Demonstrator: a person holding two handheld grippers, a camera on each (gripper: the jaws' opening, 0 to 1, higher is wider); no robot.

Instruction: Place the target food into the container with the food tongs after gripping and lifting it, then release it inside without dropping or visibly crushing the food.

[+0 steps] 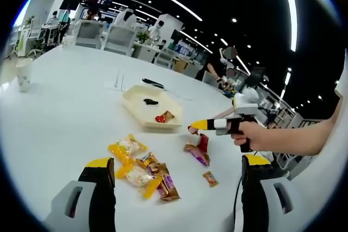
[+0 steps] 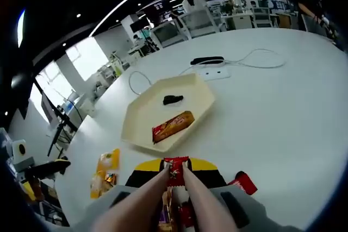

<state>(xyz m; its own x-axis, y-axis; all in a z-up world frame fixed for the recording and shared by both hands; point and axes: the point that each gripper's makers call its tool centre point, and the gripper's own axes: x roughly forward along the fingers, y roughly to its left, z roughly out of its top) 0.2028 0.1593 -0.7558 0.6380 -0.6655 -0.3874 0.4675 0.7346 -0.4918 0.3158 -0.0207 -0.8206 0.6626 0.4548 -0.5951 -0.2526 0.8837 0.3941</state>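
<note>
Snacks sit nearest to us in the left gripper view: a loose pile of yellow and brown wrapped packets point(image 1: 140, 171) lies on the white surface point(image 1: 60, 112) between the two jaws of our left tool point(image 1: 176, 169), which stand wide apart and released, holding nothing. At about two o'clock from that pile we see our right tool point(image 1: 191, 129), carried by a hand point(image 1: 255, 134), its yellow-tipped jaws clenched on a red wrapped snack point(image 1: 192, 130), held just above the surface and short of the tray. More wrappers, red and purple point(image 1: 199, 150), lie just below it.

In the right gripper view the jaws of the right tool point(image 2: 176, 171) pinch the red wrapped snack point(image 2: 176, 165) at their tips. Beyond it, at twelve o'clock, we find the cream tray point(image 2: 201, 88), holding an orange-brown snack bar point(image 2: 173, 125) and a small dark object point(image 2: 173, 99). Farther off, a black device with a white cable point(image 2: 207, 61) rests on the surface. A paper cup point(image 1: 23, 74) stands at ten o'clock in the left gripper view.
</note>
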